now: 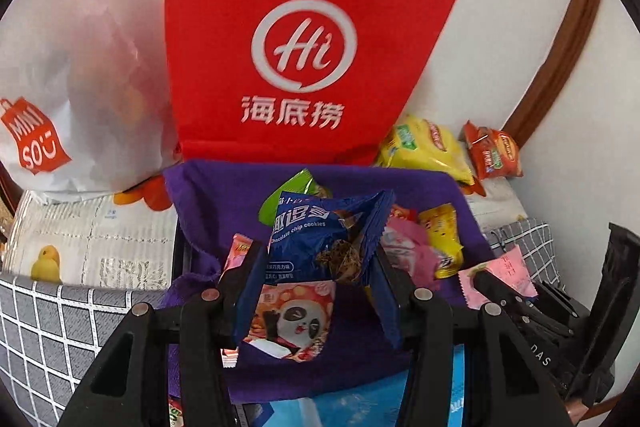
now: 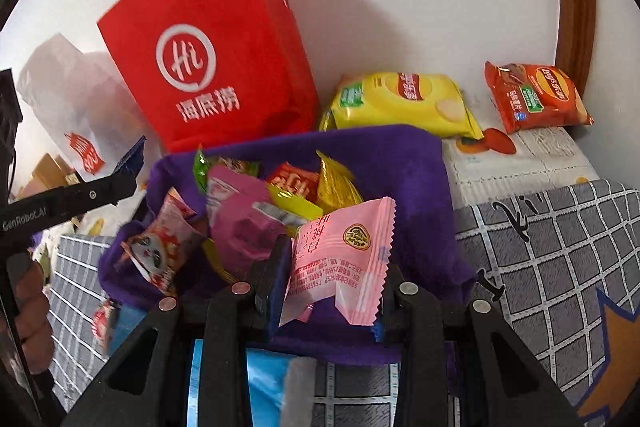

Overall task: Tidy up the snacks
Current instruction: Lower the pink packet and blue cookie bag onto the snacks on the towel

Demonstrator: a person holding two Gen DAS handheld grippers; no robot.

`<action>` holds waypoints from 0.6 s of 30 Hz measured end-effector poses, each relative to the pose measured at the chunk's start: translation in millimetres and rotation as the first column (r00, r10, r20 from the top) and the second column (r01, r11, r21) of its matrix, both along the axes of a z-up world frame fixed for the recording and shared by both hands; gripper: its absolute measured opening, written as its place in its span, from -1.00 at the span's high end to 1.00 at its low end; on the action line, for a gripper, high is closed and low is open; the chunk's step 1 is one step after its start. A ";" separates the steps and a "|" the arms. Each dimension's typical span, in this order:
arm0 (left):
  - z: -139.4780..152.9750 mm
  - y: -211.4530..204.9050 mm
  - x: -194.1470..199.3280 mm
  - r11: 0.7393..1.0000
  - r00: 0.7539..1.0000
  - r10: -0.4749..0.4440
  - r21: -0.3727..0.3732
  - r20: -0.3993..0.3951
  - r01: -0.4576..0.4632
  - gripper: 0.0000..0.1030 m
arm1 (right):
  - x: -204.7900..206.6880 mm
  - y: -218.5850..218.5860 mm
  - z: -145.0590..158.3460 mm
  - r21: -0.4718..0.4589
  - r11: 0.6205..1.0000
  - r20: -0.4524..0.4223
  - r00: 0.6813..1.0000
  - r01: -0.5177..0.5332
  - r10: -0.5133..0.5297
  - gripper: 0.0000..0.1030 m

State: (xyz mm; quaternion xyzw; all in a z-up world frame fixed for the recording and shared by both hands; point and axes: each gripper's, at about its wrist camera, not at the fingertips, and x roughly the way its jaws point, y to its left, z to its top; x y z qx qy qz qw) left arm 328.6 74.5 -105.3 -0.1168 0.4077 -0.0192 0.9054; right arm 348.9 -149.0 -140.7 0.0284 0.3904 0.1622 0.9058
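My left gripper (image 1: 320,259) is shut on a blue chocolate chip cookie packet (image 1: 320,239) and holds it above a purple fabric basket (image 1: 448,195) full of snacks. My right gripper (image 2: 332,267) is shut on a pink snack packet (image 2: 344,251) over the same basket (image 2: 408,163). In the basket lie a panda packet (image 2: 154,251), a magenta packet (image 2: 244,227), a red packet (image 2: 292,183) and a gold packet (image 2: 336,183). The right gripper also shows at the right of the left wrist view (image 1: 504,287), the left gripper at the left of the right wrist view (image 2: 124,183).
A red Haidilao paper bag (image 2: 208,67) and a white Miniso plastic bag (image 1: 60,87) stand behind the basket against the wall. A yellow Lay's chip bag (image 2: 404,99) and a red Lay's bag (image 2: 536,95) lie at the back right. A grey checked cloth (image 2: 560,247) covers the surface.
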 end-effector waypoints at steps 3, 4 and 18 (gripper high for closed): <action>-5.1 3.8 -0.3 1.000 1.000 0.007 -0.002 -0.011 -0.007 0.06 | -0.3 -0.1 -8.2 -0.008 1.000 -0.001 1.000 0.005 -0.005 0.32; -6.6 4.8 -0.3 1.000 1.000 0.011 0.003 -0.015 -0.011 0.06 | -0.1 0.2 -11.0 -0.011 1.000 -0.001 1.000 0.005 -0.005 0.32; -16.1 -10.4 3.3 0.999 0.998 -0.034 0.005 -0.044 0.034 0.05 | -1.8 14.8 -34.3 -0.090 0.996 0.016 1.000 -0.016 0.017 0.32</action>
